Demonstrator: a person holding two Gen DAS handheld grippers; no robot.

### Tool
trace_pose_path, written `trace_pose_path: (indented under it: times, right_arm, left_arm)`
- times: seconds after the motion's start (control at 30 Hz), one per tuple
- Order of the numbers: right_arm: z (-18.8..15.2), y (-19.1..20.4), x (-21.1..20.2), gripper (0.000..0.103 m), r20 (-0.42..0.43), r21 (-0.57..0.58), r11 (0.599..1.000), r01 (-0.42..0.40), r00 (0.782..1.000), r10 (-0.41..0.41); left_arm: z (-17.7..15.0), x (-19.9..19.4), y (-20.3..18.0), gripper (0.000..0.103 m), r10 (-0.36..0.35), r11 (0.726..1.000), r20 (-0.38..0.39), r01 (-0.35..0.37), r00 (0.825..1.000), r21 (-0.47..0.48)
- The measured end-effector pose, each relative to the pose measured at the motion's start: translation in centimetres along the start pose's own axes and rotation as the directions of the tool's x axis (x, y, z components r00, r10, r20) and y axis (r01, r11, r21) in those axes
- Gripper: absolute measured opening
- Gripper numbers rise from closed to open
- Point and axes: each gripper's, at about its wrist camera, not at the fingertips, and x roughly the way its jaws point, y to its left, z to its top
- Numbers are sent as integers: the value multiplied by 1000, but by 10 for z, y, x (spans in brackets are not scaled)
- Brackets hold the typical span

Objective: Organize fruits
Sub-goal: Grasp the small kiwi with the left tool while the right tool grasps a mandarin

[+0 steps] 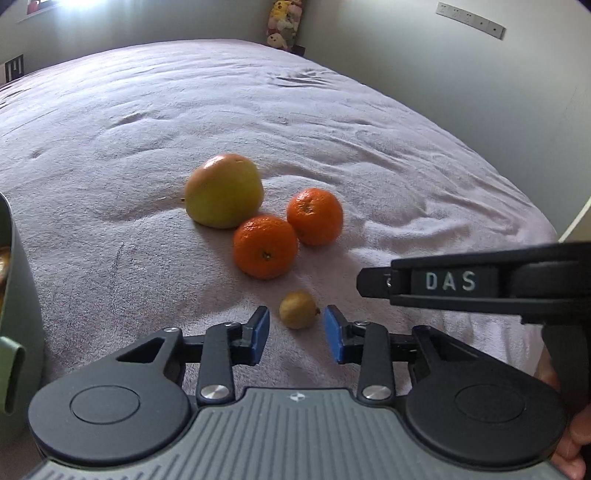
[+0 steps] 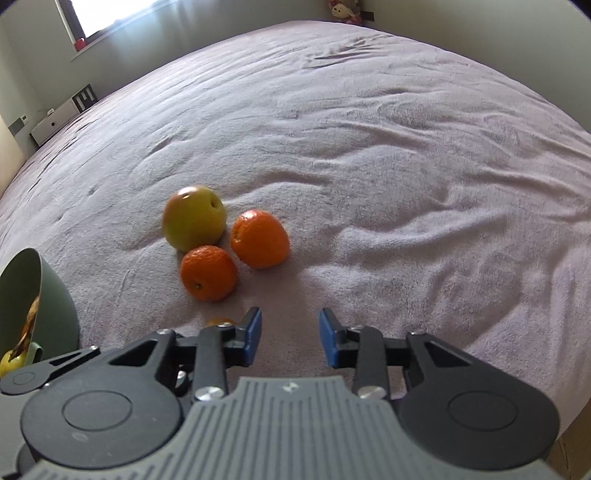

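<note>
Left wrist: hand-held gripper [image 1: 297, 330] tilts down, straddling small fruit [image 1: 298, 309].

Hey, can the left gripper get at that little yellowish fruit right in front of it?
Probably yes: the small yellowish fruit lies on the blanket just ahead of the left gripper, nothing between.

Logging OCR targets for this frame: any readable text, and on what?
"DAS": raised letters on the right gripper's black body, seen in the left wrist view.
Small emblem on the left gripper housing: a mark, no letters.
Wall strip: too small to read.
</note>
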Motion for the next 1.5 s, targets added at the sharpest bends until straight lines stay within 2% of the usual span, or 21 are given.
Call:
trace_pose_path:
  times: [0.27, 0.43, 0.63, 0.77, 0.87, 0.97, 1.07, 1.13, 1.17, 1.3, 1.5]
  right_arm:
    - [0, 11, 4, 32, 66, -89, 996, 30, 998, -25]
    - [2, 7, 7, 33, 73, -81, 997, 8, 997, -2]
    - [0, 18, 10, 33, 105, -146, 988, -53, 992, 69]
    - [3, 27, 14, 34, 87, -163, 979, -123, 987, 139]
    - [3, 37, 21, 34, 73, -187, 973, -137, 986, 153]
    - [3, 43, 27, 34, 67, -192, 971, -144, 985, 159]
    - [5, 46, 32, 35, 66, -193, 971, -142, 985, 157]
    - [6, 46, 34, 43, 70, -193, 972, -135, 986, 151]
    - [7, 46, 35, 44, 73, -191, 973, -132, 986, 148]
    - [10, 46, 40, 44, 67, -175, 974, -141, 986, 155]
    - [14, 49, 47, 45, 72, -164, 977, -139, 986, 152]
  left_arm:
    - [1, 12, 2, 29, -19, 1000, -11, 19, 1000, -11]
    - [2, 12, 3, 25, -30, 1000, -9, 30, 1000, -4]
    - [4, -1, 11, 25, 30, 1000, -27, -30, 999, 0]
    - [5, -8, 23, 25, 84, 996, -39, -84, 996, -14]
    - [2, -10, 30, 25, 116, 993, -46, -117, 992, -25]
    - [0, -9, 37, 26, 123, 991, -46, -125, 991, -48]
    - [-1, -8, 38, 33, 136, 989, -36, -137, 990, -51]
    - [-2, -7, 39, 39, 141, 989, -34, -142, 989, -47]
    - [-2, -7, 40, 41, 140, 989, -34, -142, 990, -52]
    - [-3, -5, 46, 43, 117, 987, -43, -121, 992, -103]
    - [-4, -2, 44, 43, 121, 989, -47, -125, 992, -80]
